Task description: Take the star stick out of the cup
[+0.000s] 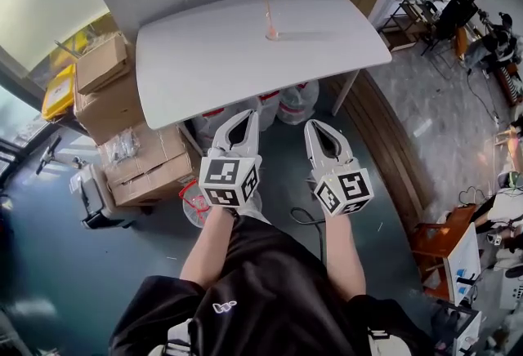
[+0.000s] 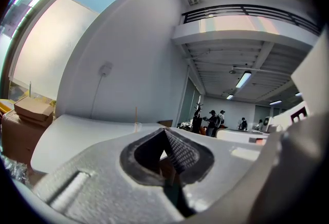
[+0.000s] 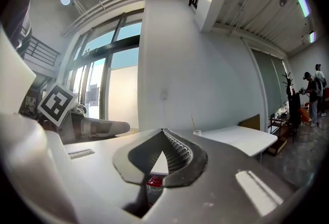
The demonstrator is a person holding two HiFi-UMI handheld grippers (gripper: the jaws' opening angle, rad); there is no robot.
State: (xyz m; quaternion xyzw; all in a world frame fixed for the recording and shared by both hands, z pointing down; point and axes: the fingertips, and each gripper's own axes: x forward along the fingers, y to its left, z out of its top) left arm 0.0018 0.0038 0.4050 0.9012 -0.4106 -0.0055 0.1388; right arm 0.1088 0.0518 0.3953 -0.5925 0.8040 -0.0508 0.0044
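Note:
A small clear cup [image 1: 271,34] stands near the far edge of the white table [image 1: 204,60], with a thin pale stick [image 1: 266,7] upright in it; its star end cannot be made out. Both grippers hang side by side in front of the table's near edge, far short of the cup. My left gripper [image 1: 251,113] is shut and empty, and so is my right gripper [image 1: 314,125]. The cup [image 2: 138,126] and stick [image 2: 135,115] look tiny in the left gripper view. In the right gripper view the cup [image 3: 197,132] sits on the table [image 3: 241,138] beyond the jaws.
Cardboard boxes [image 1: 122,101] are stacked on the floor left of the table. Large water bottles [image 1: 298,101] stand under it. A wooden panel [image 1: 384,142] lies on the floor at the right, and people [image 2: 212,121] stand far off in the room.

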